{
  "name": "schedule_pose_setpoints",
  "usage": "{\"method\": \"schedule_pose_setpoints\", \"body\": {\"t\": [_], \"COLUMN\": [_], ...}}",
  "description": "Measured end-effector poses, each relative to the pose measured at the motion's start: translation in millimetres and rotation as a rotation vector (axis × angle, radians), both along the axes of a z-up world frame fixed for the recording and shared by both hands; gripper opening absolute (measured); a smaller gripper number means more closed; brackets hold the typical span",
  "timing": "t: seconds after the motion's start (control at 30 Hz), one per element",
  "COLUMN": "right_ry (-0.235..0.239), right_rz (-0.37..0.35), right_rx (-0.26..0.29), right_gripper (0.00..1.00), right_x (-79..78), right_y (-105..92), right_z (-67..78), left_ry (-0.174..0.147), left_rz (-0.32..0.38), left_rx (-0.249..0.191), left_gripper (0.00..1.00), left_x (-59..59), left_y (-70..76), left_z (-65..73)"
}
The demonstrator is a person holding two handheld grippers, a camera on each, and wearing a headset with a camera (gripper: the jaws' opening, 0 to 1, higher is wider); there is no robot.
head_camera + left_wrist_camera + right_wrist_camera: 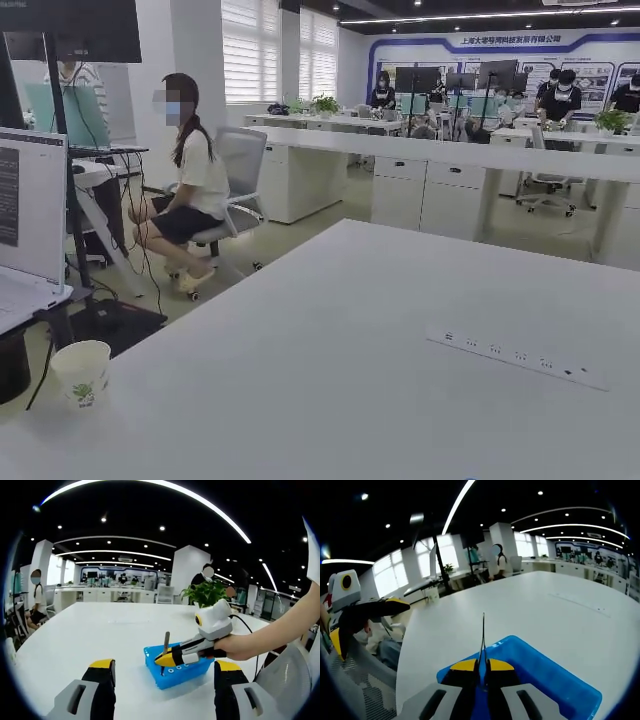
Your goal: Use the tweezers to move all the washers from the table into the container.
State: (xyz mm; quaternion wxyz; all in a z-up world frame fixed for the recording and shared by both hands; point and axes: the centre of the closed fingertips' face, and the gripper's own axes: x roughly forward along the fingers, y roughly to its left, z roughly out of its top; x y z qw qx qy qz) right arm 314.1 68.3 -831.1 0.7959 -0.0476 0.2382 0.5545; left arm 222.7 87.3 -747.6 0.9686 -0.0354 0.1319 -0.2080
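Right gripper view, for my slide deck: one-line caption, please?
Right claw shut on tweezers, poised over the blue container on the white table.

The wide white counter (350, 350) carries a paper cup (80, 373) standing at its near left edge, a long socket strip (517, 356) lying flat farther right, and a blue container (176, 678).

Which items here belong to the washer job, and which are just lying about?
Job: tweezers, blue container, right tongs shut on the tweezers, open left tongs.
Lying about: paper cup, power strip, laptop, potted plant.
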Motion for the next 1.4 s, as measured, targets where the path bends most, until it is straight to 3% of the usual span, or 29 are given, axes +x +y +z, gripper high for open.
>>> {"method": "schedule_pose_setpoints", "body": {"t": [0.13,0.2,0.6,0.87,1.2,1.4], "right_ry": [0.002,-0.001,-0.066,-0.099,-0.100,-0.073], "right_rz": [-0.006,-0.015,-0.012,-0.012,0.024,0.043], "right_rx": [0.003,0.011,0.119,0.179,0.147,0.144], "right_gripper": [0.04,0.04,0.04,0.04,0.04,0.04], "right_x": [-0.3,-0.6,-12.2,-34.7,-62.2,-80.5], "right_y": [-1.9,-3.1,-5.9,-18.8,-41.8,-50.6], "right_z": [0.4,4.7,52.1,80.1,69.9,61.8], "left_ry": [-0.007,-0.041,-0.014,0.006,0.048,0.090], "left_rz": [0.002,0.006,0.013,-0.002,-0.067,-0.124], "left_rx": [-0.011,-0.046,-0.037,-0.056,-0.095,-0.055], "left_gripper": [0.83,0.84,0.82,0.80,0.78,0.70], "left_x": [-0.2,0.2,-0.4,-1.4,-5.7,-11.8], "left_y": [0.2,0.3,2.6,0.4,-10.9,-21.2], "left_z": [2.3,10.1,4.8,2.2,-2.7,-11.1]}}
